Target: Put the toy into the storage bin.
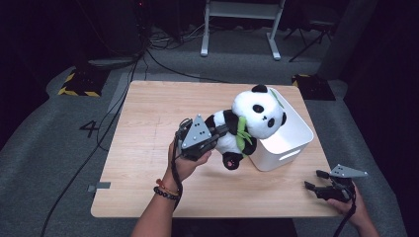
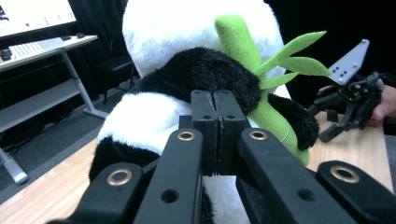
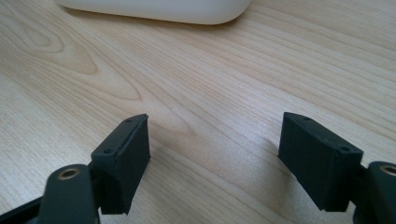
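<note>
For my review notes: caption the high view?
Left gripper lifts black-and-white plush panda beside white plastic bin; right gripper waits open.

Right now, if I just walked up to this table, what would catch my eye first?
The plush panda hugging green bamboo, lifted over the table's middle by the left gripper, which is pinched shut on its black arm. Right behind it a white bin sits on the wooden table. The right gripper waits open at the near right corner.

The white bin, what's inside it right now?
The bin's visible interior looks bare white; the panda, held up by the left gripper, covers its left part, so that part stays unknown.
</note>
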The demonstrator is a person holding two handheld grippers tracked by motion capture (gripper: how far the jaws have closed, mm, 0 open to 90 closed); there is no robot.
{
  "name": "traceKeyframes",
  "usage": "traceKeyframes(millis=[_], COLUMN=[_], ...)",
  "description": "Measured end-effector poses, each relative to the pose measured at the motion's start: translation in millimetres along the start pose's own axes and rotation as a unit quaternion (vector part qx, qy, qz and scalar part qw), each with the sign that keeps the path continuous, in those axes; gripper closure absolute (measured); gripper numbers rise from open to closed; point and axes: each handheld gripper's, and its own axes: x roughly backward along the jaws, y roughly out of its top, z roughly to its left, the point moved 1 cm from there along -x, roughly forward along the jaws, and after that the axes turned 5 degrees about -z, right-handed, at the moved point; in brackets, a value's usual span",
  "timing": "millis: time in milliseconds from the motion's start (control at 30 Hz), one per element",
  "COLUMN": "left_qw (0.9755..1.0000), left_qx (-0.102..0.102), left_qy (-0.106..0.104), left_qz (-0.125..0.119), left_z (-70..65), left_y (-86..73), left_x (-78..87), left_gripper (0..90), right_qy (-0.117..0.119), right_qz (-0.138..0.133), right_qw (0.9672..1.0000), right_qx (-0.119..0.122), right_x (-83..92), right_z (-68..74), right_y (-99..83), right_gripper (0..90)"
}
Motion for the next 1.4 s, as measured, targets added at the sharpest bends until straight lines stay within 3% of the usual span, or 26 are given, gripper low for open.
traceKeyframes(millis=[133,200,367,533,1167,1300,1333,1400], left_qw=[1.0000,0.9998,0.9996,0.9987,0.9972,0.9971,0.9979,0.9990], left_qx=[0.001,-0.013,-0.020,-0.023,-0.034,-0.030,-0.026,0.003], left_qy=[-0.004,-0.007,-0.015,-0.031,-0.030,-0.032,-0.031,-0.040], left_qz=[0.000,0.011,0.014,0.033,0.060,0.062,0.050,0.021], left_z=[3.2,6.2,7.6,10.1,27.3,30.3,31.1,34.6], left_y=[5.2,8.7,15.0,21.0,51.2,56.6,57.5,62.0], left_x=[-7.7,-11.3,-22.4,-44.0,-103.6,-121.4,-123.0,-124.3], left_gripper=[88.8,88.8,88.8,88.8,88.7,88.5,90.0,90.0], right_qy=[0.001,0.000,0.000,0.000,0.003,0.003,0.003,0.003], right_qz=[0.000,0.000,0.000,0.000,0.000,0.000,0.000,0.000], right_qw=[1.0000,1.0000,1.0000,1.0000,1.0000,1.0000,1.0000,1.0000], right_qx=[0.000,0.000,0.000,0.000,0.000,0.001,0.001,0.001], right_x=[0.0,0.0,0.0,0.0,0.1,0.2,0.1,0.1], right_z=[-0.2,-0.1,0.0,-0.1,0.0,-0.2,0.1,0.1], right_y=[0.0,0.0,0.0,0.0,0.0,-0.1,0.0,0.0], right_gripper=[25.0,24.9,25.0,24.9,24.9,24.9,24.9,25.0])
